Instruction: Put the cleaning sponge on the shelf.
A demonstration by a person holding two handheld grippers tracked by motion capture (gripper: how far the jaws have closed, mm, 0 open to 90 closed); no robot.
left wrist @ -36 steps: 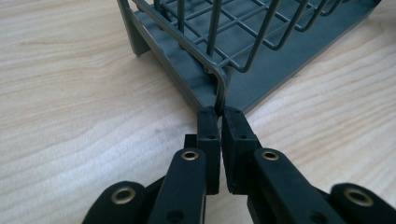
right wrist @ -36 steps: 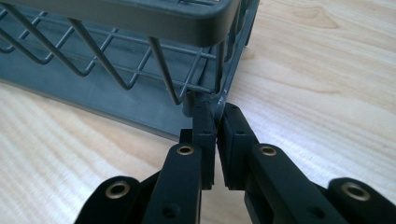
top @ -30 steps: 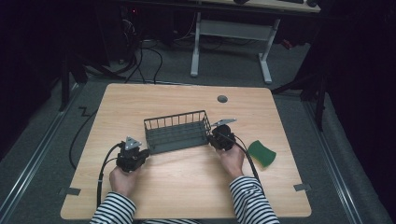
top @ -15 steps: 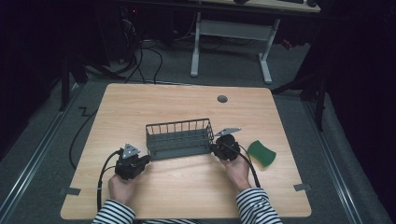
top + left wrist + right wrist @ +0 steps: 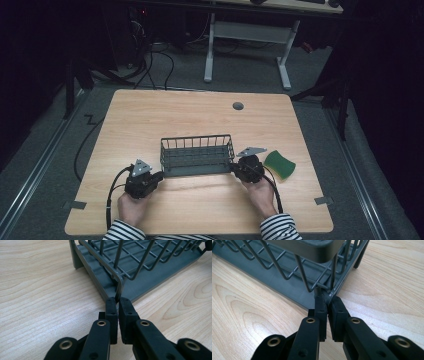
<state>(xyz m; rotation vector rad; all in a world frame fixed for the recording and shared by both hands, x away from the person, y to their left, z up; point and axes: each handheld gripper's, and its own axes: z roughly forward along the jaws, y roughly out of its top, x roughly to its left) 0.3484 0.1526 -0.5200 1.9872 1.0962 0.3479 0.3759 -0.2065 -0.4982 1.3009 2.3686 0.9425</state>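
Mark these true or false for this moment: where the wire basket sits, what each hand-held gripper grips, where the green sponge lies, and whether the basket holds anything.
1. The wire basket stands on the table. True.
2. The left hand-held gripper is open, clear of the basket. False: it is shut on a wire at the basket's corner.
3. The right hand-held gripper is shut on the basket's lower corner. True.
4. The green sponge lies inside the basket. False: it lies on the table, right of the basket.
5. The basket holds dishes. False: it looks empty.

Wire basket [image 5: 197,155] blocks the middle of the desk [image 5: 150,115]; green sponge [image 5: 279,165] sits just right of it; far half and left side lie open.
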